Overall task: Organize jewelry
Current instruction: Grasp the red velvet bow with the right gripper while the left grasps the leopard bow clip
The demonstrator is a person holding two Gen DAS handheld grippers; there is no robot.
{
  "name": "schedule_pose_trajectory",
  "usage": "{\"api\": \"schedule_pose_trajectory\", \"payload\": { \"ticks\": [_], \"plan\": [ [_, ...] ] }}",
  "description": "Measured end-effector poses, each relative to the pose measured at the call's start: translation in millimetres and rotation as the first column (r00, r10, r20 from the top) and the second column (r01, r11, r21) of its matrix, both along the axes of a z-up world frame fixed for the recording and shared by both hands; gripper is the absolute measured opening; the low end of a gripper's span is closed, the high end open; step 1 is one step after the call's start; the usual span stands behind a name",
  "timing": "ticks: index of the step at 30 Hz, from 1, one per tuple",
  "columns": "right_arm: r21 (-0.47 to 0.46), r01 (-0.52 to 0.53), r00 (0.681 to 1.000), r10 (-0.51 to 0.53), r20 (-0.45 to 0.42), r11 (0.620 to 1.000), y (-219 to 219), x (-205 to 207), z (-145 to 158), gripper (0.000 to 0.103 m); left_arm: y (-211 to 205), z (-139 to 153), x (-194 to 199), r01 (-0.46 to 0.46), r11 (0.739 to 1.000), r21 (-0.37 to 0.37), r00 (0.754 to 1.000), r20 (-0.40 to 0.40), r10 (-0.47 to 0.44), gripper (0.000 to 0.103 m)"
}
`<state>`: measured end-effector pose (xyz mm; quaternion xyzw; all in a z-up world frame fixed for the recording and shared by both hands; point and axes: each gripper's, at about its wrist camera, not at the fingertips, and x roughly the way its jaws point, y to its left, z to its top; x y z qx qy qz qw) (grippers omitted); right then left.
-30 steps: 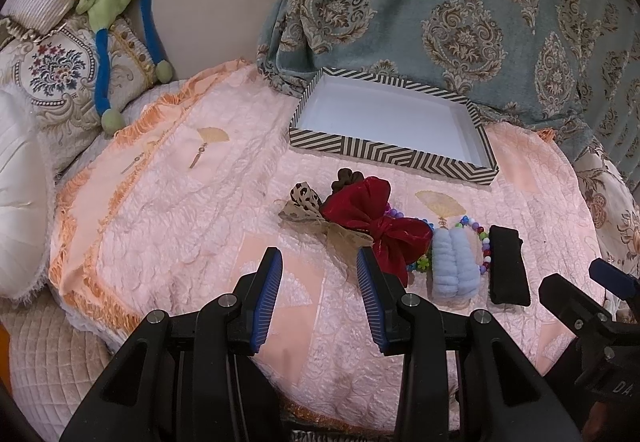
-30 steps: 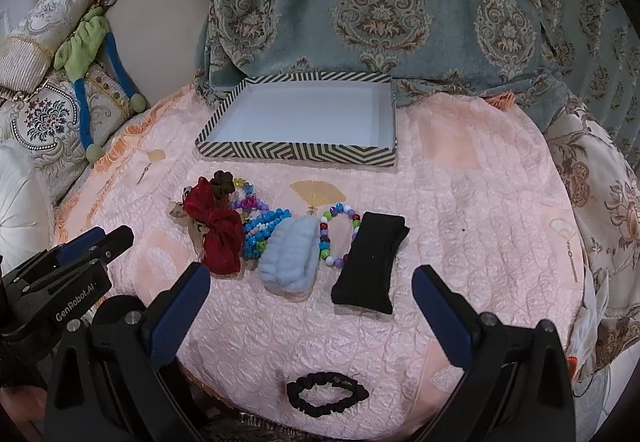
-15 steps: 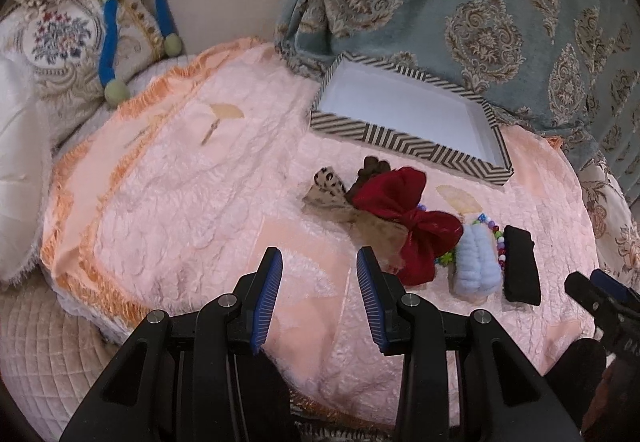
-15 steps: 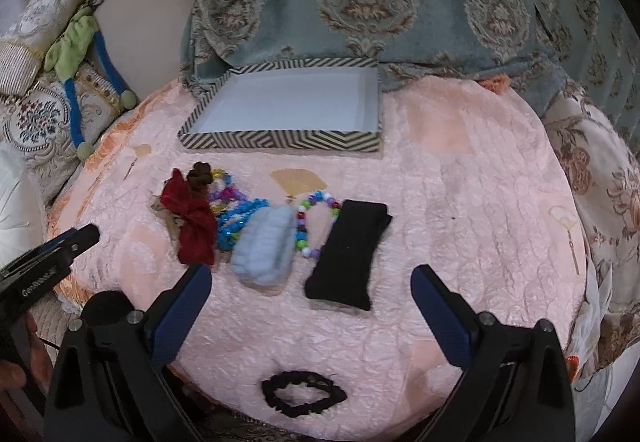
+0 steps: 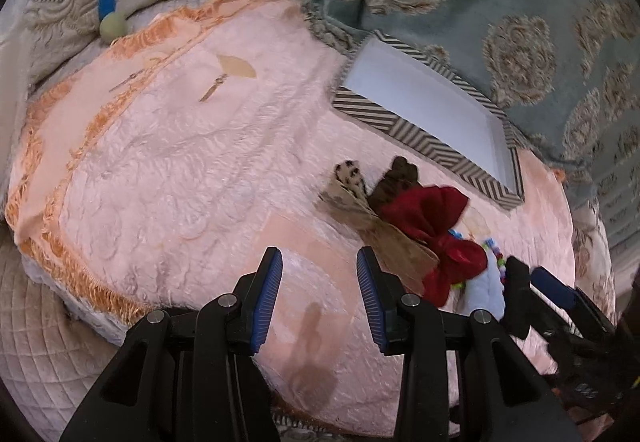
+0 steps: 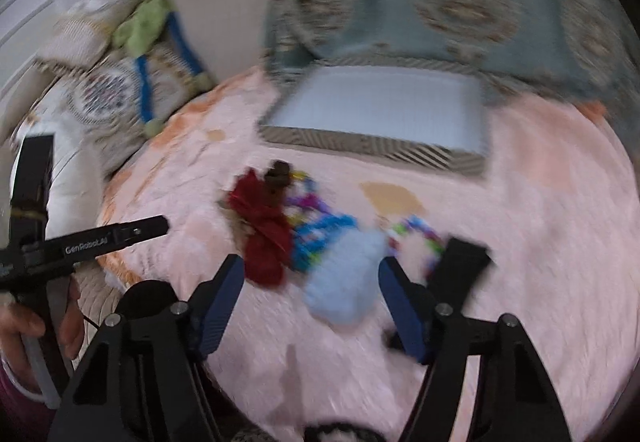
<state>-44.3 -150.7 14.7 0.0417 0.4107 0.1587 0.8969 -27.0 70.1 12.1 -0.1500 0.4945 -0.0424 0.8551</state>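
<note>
A striped box with a white inside (image 5: 424, 103) (image 6: 376, 111) stands at the back of a pink quilted cloth. In front of it lie a leopard bow (image 5: 360, 209), a dark red bow (image 5: 436, 226) (image 6: 262, 230), colourful bead bracelets (image 6: 316, 226), a pale blue fluffy scrunchie (image 6: 344, 282) and a black band (image 6: 464, 270). My left gripper (image 5: 319, 298) is open and empty, just left of the bows. My right gripper (image 6: 310, 302) is open and empty, its fingers either side of the blue scrunchie. The right wrist view is blurred.
A teal patterned blanket (image 5: 520, 1) hangs behind the box. Embroidered cushions and a green-and-blue toy (image 6: 152, 29) lie at the left. A black scrunchie (image 6: 340, 432) shows at the near cloth edge. The cloth's fringed edge (image 5: 80, 282) drops off at the left.
The right gripper has moved forward and left, closing in around the blue scrunchie with its jaws narrower. The left gripper has shifted left and nearer the cloth, still open.
</note>
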Motion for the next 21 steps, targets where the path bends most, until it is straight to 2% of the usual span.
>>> {"api": "schedule_pose_trajectory", "payload": {
  "ticks": [4, 6, 8, 9, 10, 11, 14, 18, 21],
  "plan": [
    [-0.055, -0.088, 0.996, 0.086, -0.029, 0.995, 29, 36, -16, 0.073, 7, -7, 8, -0.019, 1.000, -0.005, 1.000, -0.021, 0.019, 0.022],
    [-0.062, -0.107, 0.994, 0.104, -0.046, 0.992, 35, 49, -24, 0.066, 9, -10, 13, -0.021, 1.000, -0.017, 0.999, -0.033, 0.021, 0.022],
    [-0.044, -0.133, 0.989, 0.130, -0.070, 0.990, 39, 61, -32, 0.041, 9, -12, 18, -0.023, 0.999, -0.031, 0.999, -0.044, 0.022, 0.022],
    [-0.031, -0.148, 0.986, 0.145, -0.081, 0.989, 41, 66, -37, 0.035, 8, -13, 20, -0.024, 0.999, -0.037, 0.999, -0.046, 0.022, 0.022],
    [-0.024, -0.157, 0.984, 0.155, -0.087, 0.987, 42, 67, -40, 0.022, 7, -14, 22, -0.024, 0.999, -0.044, 0.999, -0.048, 0.022, 0.022],
    [-0.021, -0.162, 0.983, 0.159, -0.091, 0.987, 43, 69, -43, 0.013, 6, -14, 25, -0.023, 0.998, -0.051, 0.998, -0.051, 0.020, 0.022],
    [0.011, -0.134, 0.990, 0.134, -0.047, 0.991, 30, 61, -38, 0.009, 0, -18, 33, -0.023, 0.997, -0.080, 0.998, -0.066, 0.018, 0.022],
    [0.084, -0.043, 0.999, 0.043, 0.005, 0.996, -7, 50, -21, 0.006, -15, -24, 48, -0.017, 0.992, -0.123, 0.997, -0.079, 0.007, 0.022],
    [0.104, 0.002, 1.000, -0.004, 0.022, 0.995, -29, 43, -12, 0.003, -29, -31, 58, -0.009, 0.989, -0.145, 0.995, -0.100, -0.005, 0.022]
  ]
}}
